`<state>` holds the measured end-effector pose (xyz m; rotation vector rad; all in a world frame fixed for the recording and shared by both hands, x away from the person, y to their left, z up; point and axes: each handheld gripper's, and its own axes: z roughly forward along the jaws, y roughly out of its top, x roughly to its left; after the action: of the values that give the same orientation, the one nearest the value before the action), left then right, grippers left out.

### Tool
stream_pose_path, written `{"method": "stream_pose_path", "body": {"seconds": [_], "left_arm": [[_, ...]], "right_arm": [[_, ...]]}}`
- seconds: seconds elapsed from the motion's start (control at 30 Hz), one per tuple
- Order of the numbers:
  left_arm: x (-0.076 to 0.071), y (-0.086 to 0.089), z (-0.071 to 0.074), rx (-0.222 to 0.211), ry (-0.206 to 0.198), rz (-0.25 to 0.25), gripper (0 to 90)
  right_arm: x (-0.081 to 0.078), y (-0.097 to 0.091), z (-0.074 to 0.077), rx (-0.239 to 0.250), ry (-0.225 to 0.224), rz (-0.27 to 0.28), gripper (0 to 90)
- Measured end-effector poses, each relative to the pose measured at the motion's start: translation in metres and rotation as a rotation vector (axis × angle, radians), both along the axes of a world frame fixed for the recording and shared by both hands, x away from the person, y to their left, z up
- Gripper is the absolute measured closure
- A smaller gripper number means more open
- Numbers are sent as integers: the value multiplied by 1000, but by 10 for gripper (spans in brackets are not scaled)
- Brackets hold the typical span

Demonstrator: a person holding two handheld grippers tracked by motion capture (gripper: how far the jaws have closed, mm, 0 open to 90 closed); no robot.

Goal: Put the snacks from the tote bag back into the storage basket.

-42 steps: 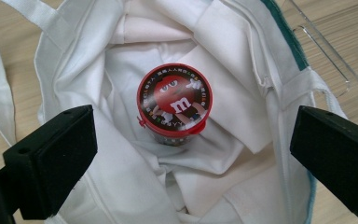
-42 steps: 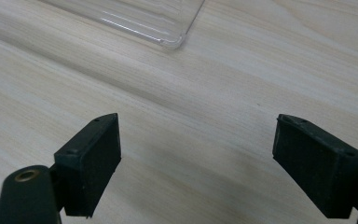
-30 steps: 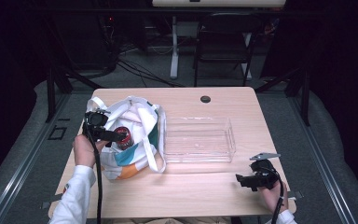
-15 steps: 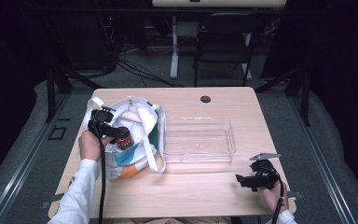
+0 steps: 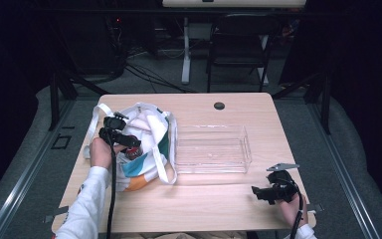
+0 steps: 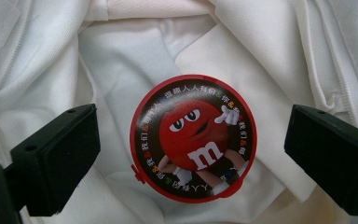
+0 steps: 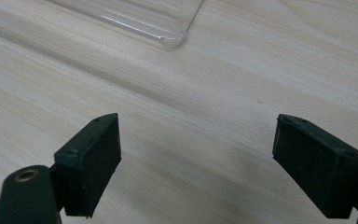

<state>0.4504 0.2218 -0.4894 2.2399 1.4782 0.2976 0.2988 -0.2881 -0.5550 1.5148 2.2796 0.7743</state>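
Observation:
A round red candy tin (image 6: pixel 193 137) with a cartoon lid lies inside a white tote bag (image 5: pixel 151 124) at the table's left. My left gripper (image 6: pixel 193 151) reaches down into the bag. Its jaws stand on either side of the tin with a gap on both sides, and they have just been closing a little. From above, the left gripper (image 5: pixel 132 144) sits over the bag's mouth, with the tin (image 5: pixel 133 152) showing red under it. My right gripper (image 5: pixel 257 191) rests open near the table's front right corner. In its own view the right gripper (image 7: pixel 196 158) has only bare wood between the jaws.
An empty clear plastic tray (image 5: pixel 214 172) lies mid-table, just right of the bag; its corner (image 7: pixel 168 18) shows ahead of the right gripper. The wooden table (image 5: pixel 219 209) has a cable hole (image 5: pixel 219 105) at the back. A chair stands beyond the table.
My left gripper has moved rightward and down, deeper into the bag's mouth. The right gripper has stayed where it was.

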Motion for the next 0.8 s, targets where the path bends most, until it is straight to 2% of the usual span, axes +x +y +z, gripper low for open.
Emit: {"method": "stream_pose_path", "body": {"seconds": [0.3, 0.5, 0.8], "left_arm": [[4, -2, -4, 24, 20, 6, 67], [6, -3, -9, 26, 36, -2, 151], [6, -5, -11, 41, 52, -14, 215]], "right_arm": [[0, 0, 0, 0, -2, 3, 148], [0, 0, 0, 0, -3, 7, 148], [0, 0, 0, -1, -3, 8, 148]]}}
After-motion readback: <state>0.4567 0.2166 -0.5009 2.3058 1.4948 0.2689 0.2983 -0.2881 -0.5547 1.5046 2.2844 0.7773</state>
